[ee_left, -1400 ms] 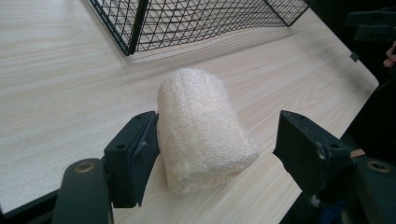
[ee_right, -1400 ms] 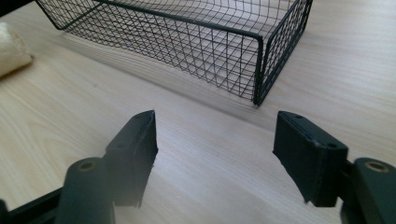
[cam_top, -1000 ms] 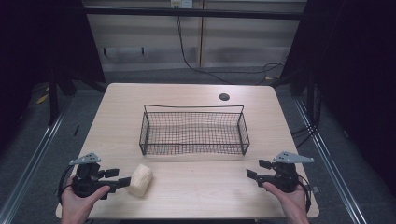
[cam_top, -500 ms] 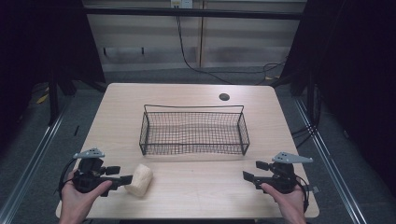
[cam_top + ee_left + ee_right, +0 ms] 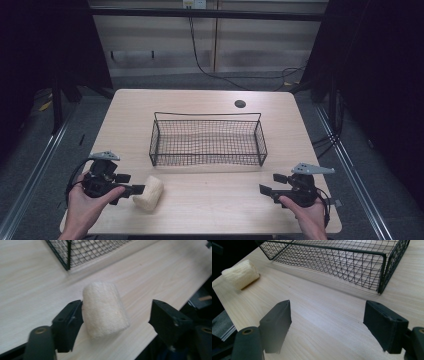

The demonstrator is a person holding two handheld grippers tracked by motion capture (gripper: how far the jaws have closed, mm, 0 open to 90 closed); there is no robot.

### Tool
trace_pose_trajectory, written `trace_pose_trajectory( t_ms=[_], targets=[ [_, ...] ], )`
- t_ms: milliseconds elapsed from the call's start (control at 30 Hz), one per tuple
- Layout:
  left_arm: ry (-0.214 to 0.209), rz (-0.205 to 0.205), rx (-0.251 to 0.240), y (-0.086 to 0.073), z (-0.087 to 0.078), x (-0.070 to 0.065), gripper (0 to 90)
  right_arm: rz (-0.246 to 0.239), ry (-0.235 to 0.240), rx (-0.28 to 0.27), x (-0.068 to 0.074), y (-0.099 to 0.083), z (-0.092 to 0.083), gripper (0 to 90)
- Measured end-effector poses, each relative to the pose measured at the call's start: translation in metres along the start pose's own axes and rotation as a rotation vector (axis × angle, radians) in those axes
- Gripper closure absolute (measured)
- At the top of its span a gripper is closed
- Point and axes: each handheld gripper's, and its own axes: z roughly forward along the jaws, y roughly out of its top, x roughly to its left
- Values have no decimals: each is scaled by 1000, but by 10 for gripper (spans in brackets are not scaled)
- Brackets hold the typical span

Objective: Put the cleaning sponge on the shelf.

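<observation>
Sponge: a cream, fuzzy, roll-shaped sponge [image 5: 104, 309] lies on the tabletop at about 7 o'clock, near the front edge.

Left hand-held gripper: the black left hand-held gripper [image 5: 113, 322] sits around the sponge with its jaws wide apart. One jaw touches the sponge's side. The other jaw is well away from it. Nothing is squeezed yet.

Basket: a black wire basket [image 5: 207, 140] with nothing in it stands in the middle of the tabletop, at about 1 o'clock from the sponge.

Right hand-held gripper: the black right hand-held gripper [image 5: 328, 325] waits at about 5 o'clock, jaws apart, holding nothing.

Tabletop: a pale wooden tabletop [image 5: 220, 200] with a small dark round hole [image 5: 240, 104] at about 1 o'clock.

Step in hand: it looks like the left side is getting ready to grab the sponge.

How to do it well: slide over a bit so the sponge sits in the middle of the gap. Close slowly. The sponge looks soft, so squeeze just enough to lift it. Keep the jaws level so it does not roll away.
</observation>
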Motion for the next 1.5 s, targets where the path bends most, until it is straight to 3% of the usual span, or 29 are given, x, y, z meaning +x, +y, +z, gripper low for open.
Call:
trace_pose_trajectory(
  t_ms=[167,333,367,467,500,733,967,1133,1233,1500],
  targets=[
    [13,20,70,9,-1,-1,256,1,11,2,1,0,1,221],
    [18,11,104,14,2,-2,261,-4,11,8,2,0,2,221],
    [49,-9,146,17,5,-2,266,-4,14,13,2,0,2,221],
    [45,-12,154,20,8,-1,267,-1,20,24,2,0,4,221],
    [24,-19,177,23,11,-1,262,-7,23,34,3,0,5,221],
    [44,-42,259,34,24,-1,204,-10,36,54,4,0,8,220],
    [44,-44,333,39,38,1,205,-10,33,59,5,0,10,207],
    [29,-53,346,39,43,1,193,-7,35,65,5,0,10,207],
    [-3,-47,363,41,48,1,189,-10,37,70,4,0,11,207],
    [-2,-73,394,41,60,7,193,-13,46,83,5,0,13,206]
  ],
)
